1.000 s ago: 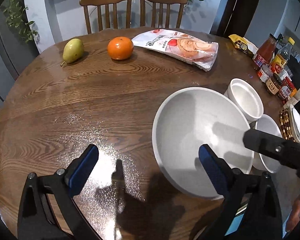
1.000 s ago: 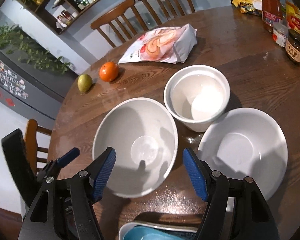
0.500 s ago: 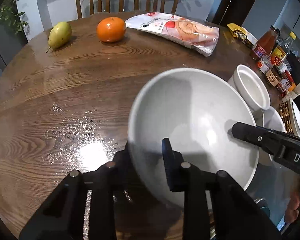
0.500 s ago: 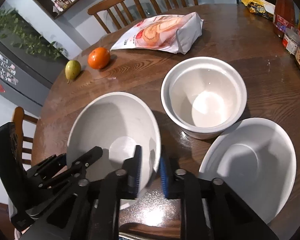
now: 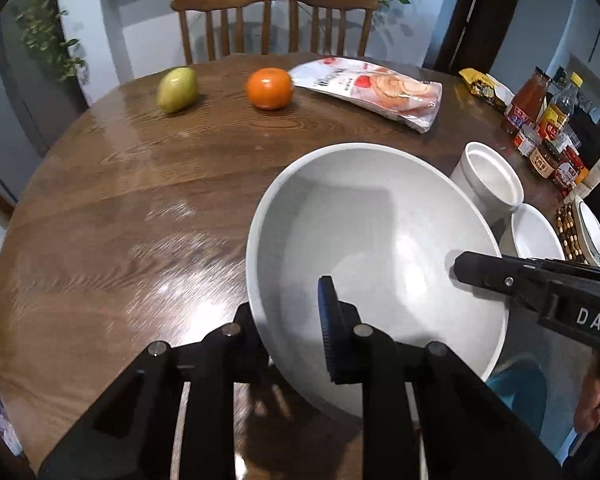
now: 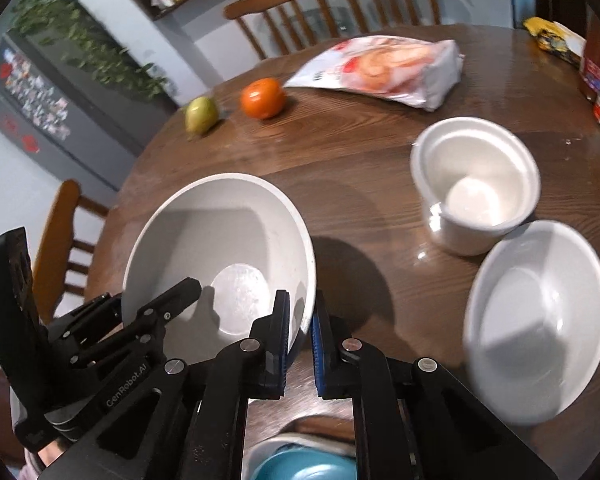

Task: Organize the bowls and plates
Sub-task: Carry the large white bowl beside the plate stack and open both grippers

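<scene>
Round and wooden, the counter [image 5: 100, 208] fills both views, with two chairs at twelve o'clock behind it. Both claws have just been closing, and each now grips the rim of the same large white bowl [image 5: 372, 248]. The left claw [image 5: 288, 320] pinches the near-left rim, one pad inside the bowl and the other hidden under its wall. The right claw [image 6: 300, 336] pinches the opposite rim, blue pads narrow with the thin edge between them. A second ago both stood wide over the bowl as it lay flat; now it looks tilted and likely lifted off the wood, which suggests it is ready to be carried.

Outward from the right claw, at two o'clock, stands a deep white pot [image 6: 476, 184]; at three o'clock, touching it, lies a shallow white bowl [image 6: 536, 360], a probable stacking spot. A pear [image 5: 177, 89], an orange [image 5: 269, 88] and a snack bag [image 5: 372, 90] lie well apart at twelve.
</scene>
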The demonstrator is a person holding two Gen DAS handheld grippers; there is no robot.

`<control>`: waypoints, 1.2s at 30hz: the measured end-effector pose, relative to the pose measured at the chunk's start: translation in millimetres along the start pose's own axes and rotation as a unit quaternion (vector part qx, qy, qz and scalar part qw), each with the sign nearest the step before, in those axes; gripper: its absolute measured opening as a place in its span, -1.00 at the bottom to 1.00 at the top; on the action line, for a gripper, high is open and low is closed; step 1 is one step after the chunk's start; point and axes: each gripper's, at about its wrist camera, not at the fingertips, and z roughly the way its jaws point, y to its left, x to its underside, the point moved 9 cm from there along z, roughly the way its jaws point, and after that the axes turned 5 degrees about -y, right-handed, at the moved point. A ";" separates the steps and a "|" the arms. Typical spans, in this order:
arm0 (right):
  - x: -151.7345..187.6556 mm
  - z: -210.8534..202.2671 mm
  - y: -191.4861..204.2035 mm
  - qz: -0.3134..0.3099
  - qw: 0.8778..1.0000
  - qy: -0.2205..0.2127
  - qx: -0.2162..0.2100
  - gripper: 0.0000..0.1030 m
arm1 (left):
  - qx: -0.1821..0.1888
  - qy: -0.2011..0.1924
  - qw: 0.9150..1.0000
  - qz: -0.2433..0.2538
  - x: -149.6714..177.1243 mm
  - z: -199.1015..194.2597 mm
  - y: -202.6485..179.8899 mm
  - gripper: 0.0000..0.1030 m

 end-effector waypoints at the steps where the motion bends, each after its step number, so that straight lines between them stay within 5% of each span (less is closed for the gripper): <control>1: 3.0 0.4 5.1 -0.002 1.000 0.004 -0.008 -0.78 | -0.002 0.000 1.000 -0.004 4.3 -3.9 4.3 -0.65; 14: 55.3 12.5 57.9 -0.063 0.996 0.047 -0.033 -0.78 | -0.042 0.017 0.998 -0.052 61.3 -34.6 43.6 -0.65; 36: 79.1 10.2 56.0 -0.066 0.997 0.046 -0.011 -0.78 | -0.058 0.046 0.996 -0.058 88.8 -29.3 51.4 -0.58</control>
